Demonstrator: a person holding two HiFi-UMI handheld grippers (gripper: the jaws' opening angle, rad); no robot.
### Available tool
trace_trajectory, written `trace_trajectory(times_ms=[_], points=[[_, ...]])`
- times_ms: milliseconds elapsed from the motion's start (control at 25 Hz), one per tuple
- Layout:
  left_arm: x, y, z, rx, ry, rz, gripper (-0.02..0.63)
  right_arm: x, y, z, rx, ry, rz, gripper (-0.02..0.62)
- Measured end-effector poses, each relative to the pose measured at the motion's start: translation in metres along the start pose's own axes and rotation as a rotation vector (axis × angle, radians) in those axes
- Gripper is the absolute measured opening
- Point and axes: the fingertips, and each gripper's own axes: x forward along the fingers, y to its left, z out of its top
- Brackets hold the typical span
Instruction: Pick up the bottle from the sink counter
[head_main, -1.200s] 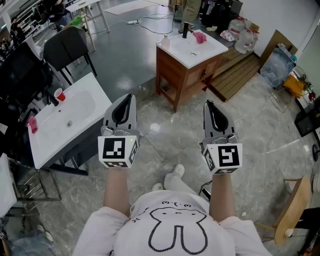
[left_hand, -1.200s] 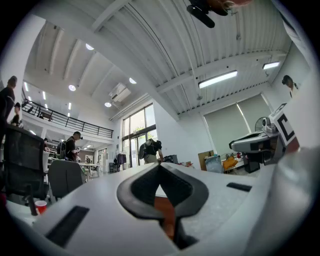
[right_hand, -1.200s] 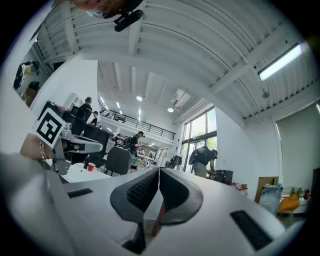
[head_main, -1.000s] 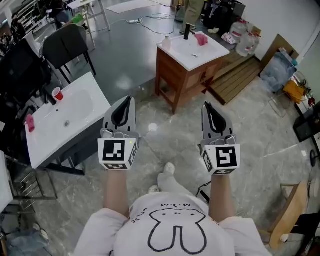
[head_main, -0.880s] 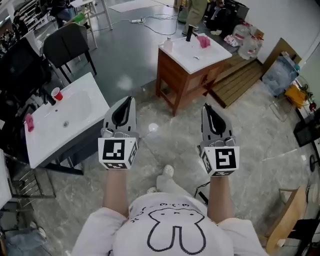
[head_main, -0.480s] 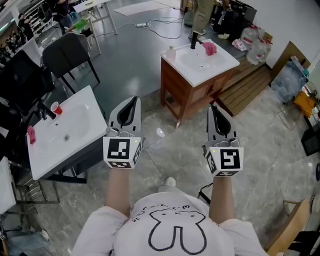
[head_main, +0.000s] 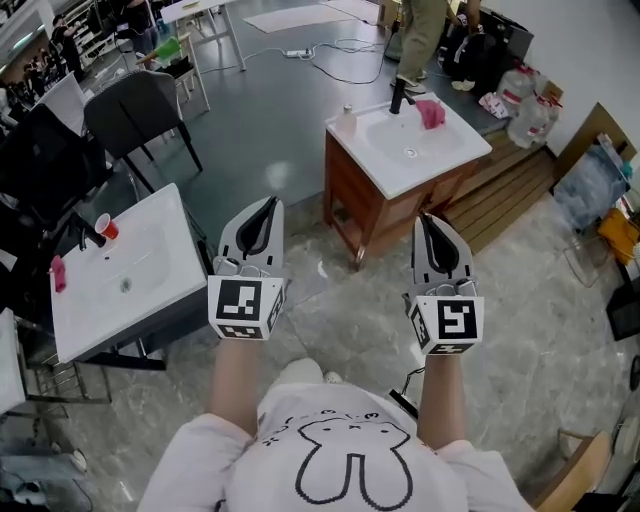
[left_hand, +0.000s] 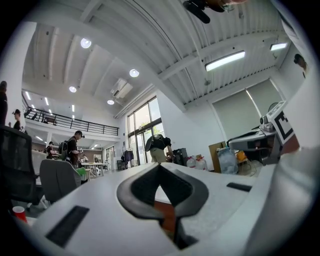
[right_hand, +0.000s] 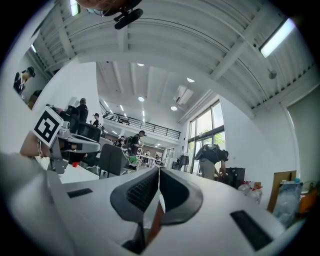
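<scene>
A small pale bottle (head_main: 349, 117) stands at the left back corner of the white sink counter (head_main: 455, 158) on a wooden cabinet, far ahead of both grippers. A black tap (head_main: 397, 97) and a pink cloth (head_main: 432, 113) sit beside it. My left gripper (head_main: 264, 205) and right gripper (head_main: 427, 218) are held side by side over the floor, short of the cabinet, both shut and with nothing in them. In the left gripper view the left gripper's (left_hand: 160, 167) tips meet. The right gripper's (right_hand: 159, 170) tips meet likewise in its own view. The bottle does not show in either gripper view.
A second white sink table (head_main: 165, 300) with a red cup (head_main: 103, 226) stands at my left. A black chair (head_main: 135, 110) is beyond it. A person (head_main: 425, 30) stands behind the wooden cabinet. Water jugs (head_main: 525, 95) and wooden slats (head_main: 510, 190) lie at the right.
I have walked forward with both grippers held shut. The wooden cabinet and its counter have drawn nearer and shifted right; the white sink table has slid toward the left edge.
</scene>
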Motion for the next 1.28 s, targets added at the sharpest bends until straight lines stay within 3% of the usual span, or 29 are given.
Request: trace_trajectory(times_ms=[280, 640, 1280], points=[[0.037, 0.001, -0.019, -0.002, 0.006, -0.004, 0.009, 0.026, -0.014, -0.030, 0.009, 0.019, -0.001, 0.031], [0.121, 0.025, -0.036, -0.015, -0.007, -0.032, 0.009, 0.095, -0.051, -0.044, 0.060, 0.016, -0.033, 0.032], [0.287, 0.140, -0.088, -0.054, 0.014, -0.039, 0.009, 0.297, -0.059, -0.083, 0.112, 0.033, 0.032, 0.034]])
